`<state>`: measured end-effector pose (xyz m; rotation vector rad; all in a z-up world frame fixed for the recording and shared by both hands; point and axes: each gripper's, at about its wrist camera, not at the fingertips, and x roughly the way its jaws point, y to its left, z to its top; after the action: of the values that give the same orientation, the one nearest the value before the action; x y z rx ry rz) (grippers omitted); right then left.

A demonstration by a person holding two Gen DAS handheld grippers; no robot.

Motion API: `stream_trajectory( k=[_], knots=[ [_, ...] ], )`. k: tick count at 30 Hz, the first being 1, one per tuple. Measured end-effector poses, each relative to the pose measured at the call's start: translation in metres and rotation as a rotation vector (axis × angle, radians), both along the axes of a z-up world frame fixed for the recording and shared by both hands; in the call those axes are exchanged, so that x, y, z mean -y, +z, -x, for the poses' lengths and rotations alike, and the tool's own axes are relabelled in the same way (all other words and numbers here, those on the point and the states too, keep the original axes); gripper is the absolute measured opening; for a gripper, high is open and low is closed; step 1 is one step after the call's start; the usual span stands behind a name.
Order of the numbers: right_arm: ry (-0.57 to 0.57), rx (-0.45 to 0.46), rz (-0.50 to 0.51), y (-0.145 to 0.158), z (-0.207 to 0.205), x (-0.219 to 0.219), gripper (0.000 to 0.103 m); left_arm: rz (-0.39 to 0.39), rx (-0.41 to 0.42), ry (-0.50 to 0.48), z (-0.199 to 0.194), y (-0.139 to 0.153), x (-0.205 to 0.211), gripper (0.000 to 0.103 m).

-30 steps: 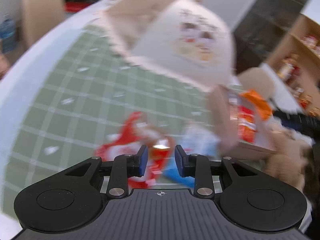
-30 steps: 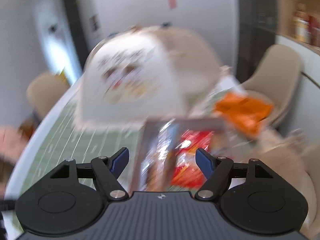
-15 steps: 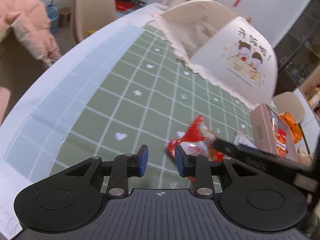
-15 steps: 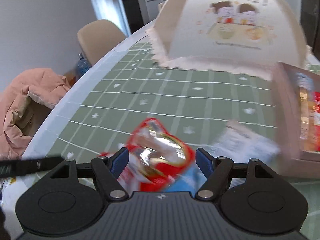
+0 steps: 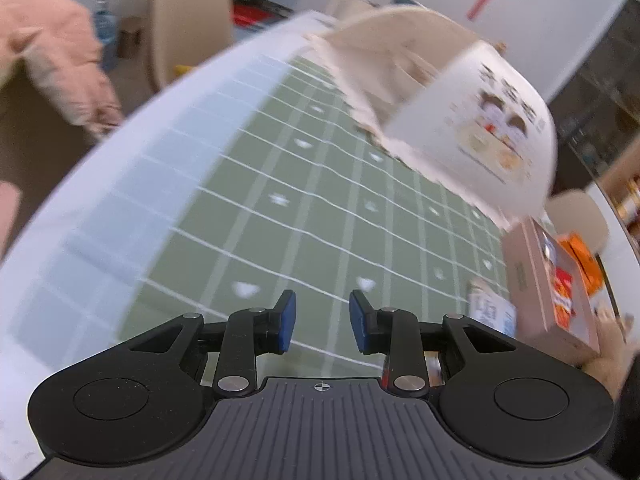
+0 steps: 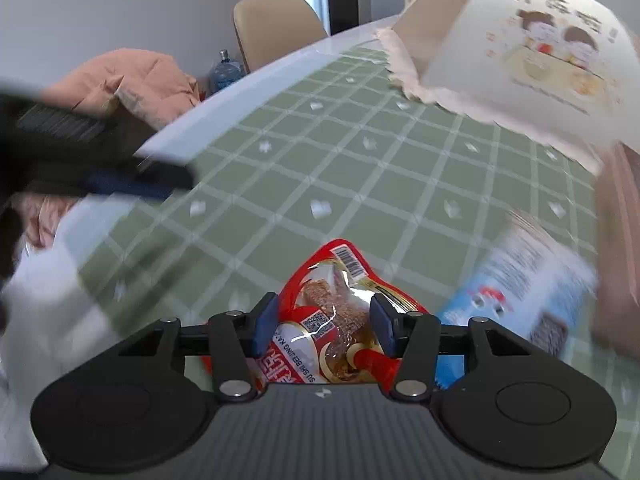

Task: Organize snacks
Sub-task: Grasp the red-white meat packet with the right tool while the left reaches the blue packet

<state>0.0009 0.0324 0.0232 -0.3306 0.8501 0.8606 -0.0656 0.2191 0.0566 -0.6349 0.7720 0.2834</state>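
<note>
Closing on the red snack pouch [image 6: 334,312]: right gripper [image 6: 323,322] has it between the blue pads, and the pouch lies flat on the green checked tablecloth [image 6: 360,168], a blue-white packet [image 6: 532,292] just beside it. Can't tell if the pads are touching it. Left gripper [image 5: 322,322] is part-open with nothing between its jaws, hovering over bare cloth. Cardboard snack box [image 5: 548,280] sits further along, near the domed food cover [image 5: 460,120].

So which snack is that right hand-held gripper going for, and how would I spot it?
Start at the green checked tablecloth with the big cream dome-shaped food cover at its far end. At the near edge, between the closing jaws of the right hand-held gripper, lies a glossy red plastic snack pouch. Unlike the pale blue and white packet beside it, it has a clear window showing brown food.
</note>
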Motion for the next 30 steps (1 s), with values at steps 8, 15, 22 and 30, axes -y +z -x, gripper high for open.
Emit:
stream_trajectory(
  k=[8, 15, 22, 30],
  knots=[
    [-0.137, 0.043, 0.050, 0.001, 0.030, 0.085, 0.053, 0.033, -0.026, -0.261, -0.049, -0.010, 0.061, 0.033],
    [-0.276, 0.045, 0.032, 0.010, 0.018, 0.143, 0.072, 0.070, -0.059, -0.452, -0.067, -0.015, 0.108, 0.033],
    [-0.458, 0.095, 0.011, 0.018, -0.030, 0.156, 0.076, 0.015, -0.028, -0.542, -0.088, -0.004, 0.139, 0.033],
    [-0.479, -0.091, -0.064, -0.006, -0.081, 0.141, 0.075, 0.007, -0.025, -0.376, -0.085, 0.000, 0.114, 0.033]
  ],
)
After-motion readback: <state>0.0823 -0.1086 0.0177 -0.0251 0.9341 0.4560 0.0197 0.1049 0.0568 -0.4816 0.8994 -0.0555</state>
